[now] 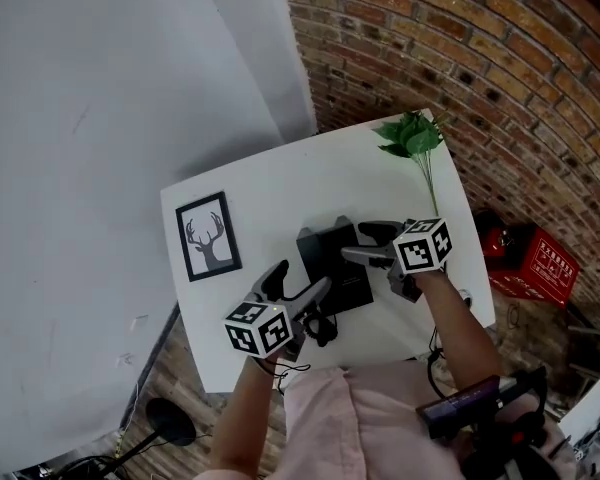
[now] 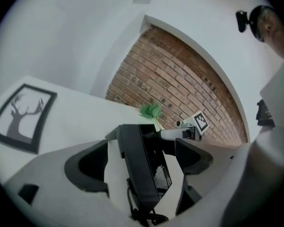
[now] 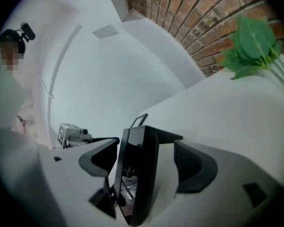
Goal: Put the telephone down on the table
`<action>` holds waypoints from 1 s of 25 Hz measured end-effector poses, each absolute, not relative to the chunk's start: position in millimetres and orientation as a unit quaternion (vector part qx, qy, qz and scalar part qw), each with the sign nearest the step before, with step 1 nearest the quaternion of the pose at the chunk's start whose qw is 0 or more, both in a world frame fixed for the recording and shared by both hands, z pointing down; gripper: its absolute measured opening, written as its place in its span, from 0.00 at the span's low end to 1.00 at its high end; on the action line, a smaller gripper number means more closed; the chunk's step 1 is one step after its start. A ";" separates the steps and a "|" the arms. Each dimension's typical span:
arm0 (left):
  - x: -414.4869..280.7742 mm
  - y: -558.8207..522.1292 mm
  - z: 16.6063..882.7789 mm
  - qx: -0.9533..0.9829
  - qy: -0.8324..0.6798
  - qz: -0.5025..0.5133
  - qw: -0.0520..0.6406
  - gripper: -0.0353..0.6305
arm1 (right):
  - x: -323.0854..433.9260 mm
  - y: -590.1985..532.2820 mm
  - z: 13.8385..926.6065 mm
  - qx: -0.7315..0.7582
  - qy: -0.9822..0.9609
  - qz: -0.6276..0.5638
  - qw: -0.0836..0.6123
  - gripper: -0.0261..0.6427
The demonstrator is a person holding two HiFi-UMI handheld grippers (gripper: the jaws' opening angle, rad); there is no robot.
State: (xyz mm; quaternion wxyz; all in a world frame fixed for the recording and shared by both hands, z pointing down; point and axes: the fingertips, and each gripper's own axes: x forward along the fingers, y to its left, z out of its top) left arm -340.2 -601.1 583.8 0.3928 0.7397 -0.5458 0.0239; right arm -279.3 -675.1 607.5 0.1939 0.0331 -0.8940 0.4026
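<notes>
White table (image 1: 280, 183) — black telephone (image 1: 332, 266)

Both the left claw (image 1: 300, 281) and right claw (image 1: 368, 244) gape open, angled downward

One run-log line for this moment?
telephone: on table | left gripper: open, telephone between jaws | right gripper: open, telephone between jaws
</notes>
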 end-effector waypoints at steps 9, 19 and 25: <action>-400.4 -599.2 405.2 0.712 -0.692 -0.026 0.118 0.43 | -285.0 -676.0 442.6 0.122 -0.966 0.213 0.084 0.31; -419.1 -580.3 282.5 0.646 -0.762 -0.045 -0.031 0.05 | -279.6 -659.2 311.7 0.228 -0.973 -0.024 0.005 0.05; -413.9 -577.3 281.7 0.646 -0.761 -0.053 -0.029 0.05 | -273.2 -655.4 293.6 0.245 -0.968 -0.056 -0.013 0.05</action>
